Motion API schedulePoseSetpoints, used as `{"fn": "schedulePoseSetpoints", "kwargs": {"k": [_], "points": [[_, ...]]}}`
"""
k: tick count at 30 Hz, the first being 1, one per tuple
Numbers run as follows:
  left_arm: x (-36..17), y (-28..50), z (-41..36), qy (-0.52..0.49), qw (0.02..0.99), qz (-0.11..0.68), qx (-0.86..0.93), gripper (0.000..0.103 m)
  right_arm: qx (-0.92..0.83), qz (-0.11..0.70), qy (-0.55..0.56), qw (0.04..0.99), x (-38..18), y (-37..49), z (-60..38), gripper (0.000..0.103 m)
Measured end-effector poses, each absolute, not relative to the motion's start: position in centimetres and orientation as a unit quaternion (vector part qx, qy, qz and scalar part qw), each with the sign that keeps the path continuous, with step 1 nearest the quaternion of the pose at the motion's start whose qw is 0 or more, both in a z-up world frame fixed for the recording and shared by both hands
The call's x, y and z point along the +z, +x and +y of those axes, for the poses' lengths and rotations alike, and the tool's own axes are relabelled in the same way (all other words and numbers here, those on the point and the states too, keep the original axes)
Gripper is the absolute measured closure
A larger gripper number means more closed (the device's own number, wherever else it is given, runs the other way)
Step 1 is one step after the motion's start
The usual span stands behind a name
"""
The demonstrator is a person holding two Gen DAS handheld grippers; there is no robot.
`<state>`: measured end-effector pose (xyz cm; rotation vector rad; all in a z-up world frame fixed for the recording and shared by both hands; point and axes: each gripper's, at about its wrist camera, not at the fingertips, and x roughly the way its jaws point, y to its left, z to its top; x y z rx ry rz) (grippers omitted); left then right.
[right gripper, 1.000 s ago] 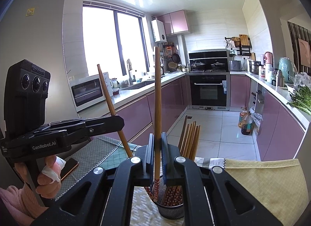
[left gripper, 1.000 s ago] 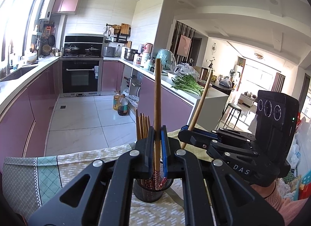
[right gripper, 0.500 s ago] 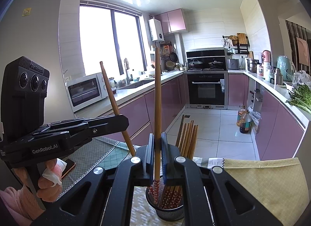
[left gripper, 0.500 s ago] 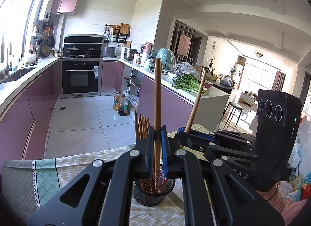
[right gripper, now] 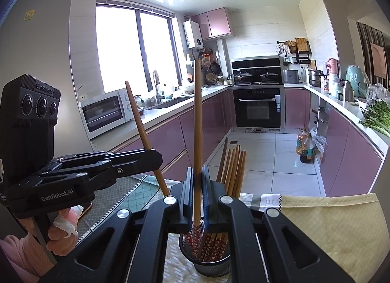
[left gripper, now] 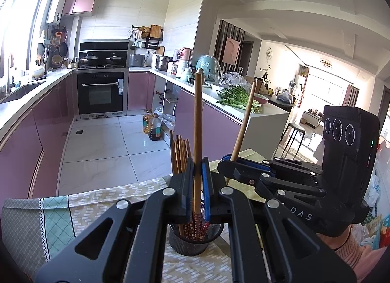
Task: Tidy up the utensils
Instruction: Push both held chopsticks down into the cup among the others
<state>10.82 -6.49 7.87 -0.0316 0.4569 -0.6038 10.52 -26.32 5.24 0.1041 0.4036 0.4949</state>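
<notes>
My left gripper (left gripper: 198, 185) is shut on a wooden chopstick (left gripper: 197, 122) held upright, its patterned red tip inside the black mesh holder (left gripper: 195, 241). My right gripper (right gripper: 198, 190) is shut on another wooden chopstick (right gripper: 198, 122), also upright, with its tip inside the same holder (right gripper: 209, 261). Several chopsticks (right gripper: 231, 168) stand in the holder. Each gripper shows in the other's view: the right one (left gripper: 226, 163) at right, the left one (right gripper: 156, 158) at left, each with its chopstick tilted.
The holder stands on a patterned tablecloth (left gripper: 85, 210) with a yellow cloth (right gripper: 329, 222) beside it. Behind lie the kitchen floor (left gripper: 102, 146), purple cabinets (right gripper: 348, 156), an oven (right gripper: 258, 107), oil bottles (right gripper: 304, 146) and greens (left gripper: 236, 98) on the counter.
Both grippers have come slightly lower and closer to the holder, so both chopstick tips sit deeper in it. Both stay shut on their chopsticks.
</notes>
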Motion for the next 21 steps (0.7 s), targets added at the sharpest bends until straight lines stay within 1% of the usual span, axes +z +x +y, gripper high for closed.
{"fn": "schedulePoseSetpoints", "kwargs": {"k": [21], "points": [[7.65, 10.8, -7.08, -0.003, 0.929, 0.231, -0.289, 0.096, 0.235, 0.208, 0.046, 0.948, 4.52, 11.07, -25.88, 0.097]]}}
